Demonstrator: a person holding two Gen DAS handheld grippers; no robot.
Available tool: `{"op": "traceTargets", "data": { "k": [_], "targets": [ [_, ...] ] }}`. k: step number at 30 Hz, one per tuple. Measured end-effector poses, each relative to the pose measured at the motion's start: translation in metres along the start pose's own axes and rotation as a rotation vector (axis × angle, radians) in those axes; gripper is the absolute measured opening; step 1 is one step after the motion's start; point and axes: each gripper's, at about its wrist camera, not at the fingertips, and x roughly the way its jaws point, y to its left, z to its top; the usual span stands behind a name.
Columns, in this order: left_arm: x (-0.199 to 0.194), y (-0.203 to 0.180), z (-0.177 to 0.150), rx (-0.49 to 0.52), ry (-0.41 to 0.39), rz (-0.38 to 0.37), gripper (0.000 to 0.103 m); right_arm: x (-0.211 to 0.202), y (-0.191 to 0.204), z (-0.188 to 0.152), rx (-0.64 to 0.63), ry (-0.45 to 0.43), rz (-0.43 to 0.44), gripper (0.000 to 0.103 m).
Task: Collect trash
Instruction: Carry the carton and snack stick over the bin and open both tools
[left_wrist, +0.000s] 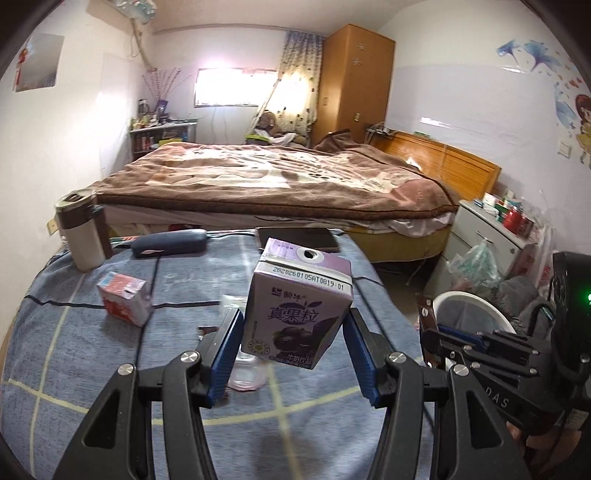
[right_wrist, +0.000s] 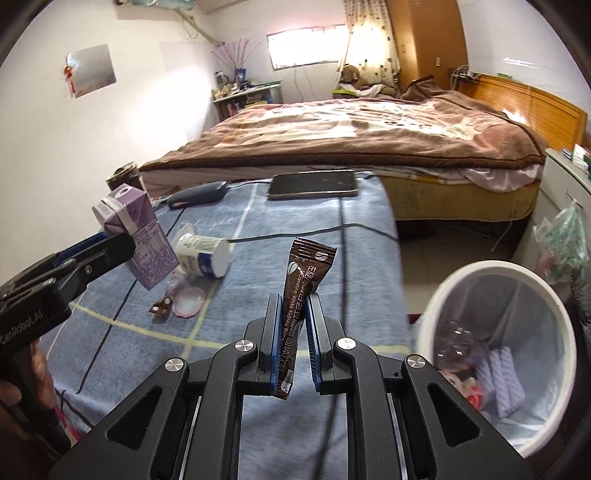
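Note:
My left gripper (left_wrist: 293, 325) is shut on a purple milk carton (left_wrist: 299, 306) and holds it above the blue checked cloth; it also shows in the right wrist view (right_wrist: 138, 236). My right gripper (right_wrist: 293, 314) is shut on a brown snack sachet (right_wrist: 303, 295), held upright near the table's right edge. A white trash bin (right_wrist: 495, 354) with a liner and several scraps stands on the floor to the right. A red-and-white carton (left_wrist: 123, 297), a tipped white yogurt cup (right_wrist: 203, 254), a pink lid (right_wrist: 190, 301) and a small brown wrapper scrap (right_wrist: 160, 306) lie on the cloth.
A thermos (left_wrist: 79, 232), a dark glasses case (left_wrist: 170, 242) and a dark tablet (right_wrist: 314, 184) sit along the table's far edge. A bed with a brown blanket (left_wrist: 266, 177) lies beyond. A white drawer cabinet (left_wrist: 487, 236) with a hanging bag stands at right.

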Motion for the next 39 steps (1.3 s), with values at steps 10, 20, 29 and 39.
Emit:
{"op": "traceTargets", "data": {
  "k": [10,20,29,39],
  "targets": [
    [0.009,-0.054,-0.005,0.061,0.017,-0.076,0.058,-0.024,-0.043,-0.008,0.059,-0.023,-0.054,0.015],
    [0.023,-0.113,-0.009,0.116,0.040,-0.164,0.058,-0.042,-0.083,-0.014,0.113,-0.041,-0.110,0.015],
    [0.038,-0.162,-0.012,0.159,0.066,-0.231,0.058,-0.052,-0.122,-0.024,0.153,-0.031,-0.165,0.015],
    [0.062,-0.212,-0.025,0.194,0.140,-0.308,0.058,-0.056,-0.166,-0.042,0.203,0.027,-0.223,0.015]
  ]
}}
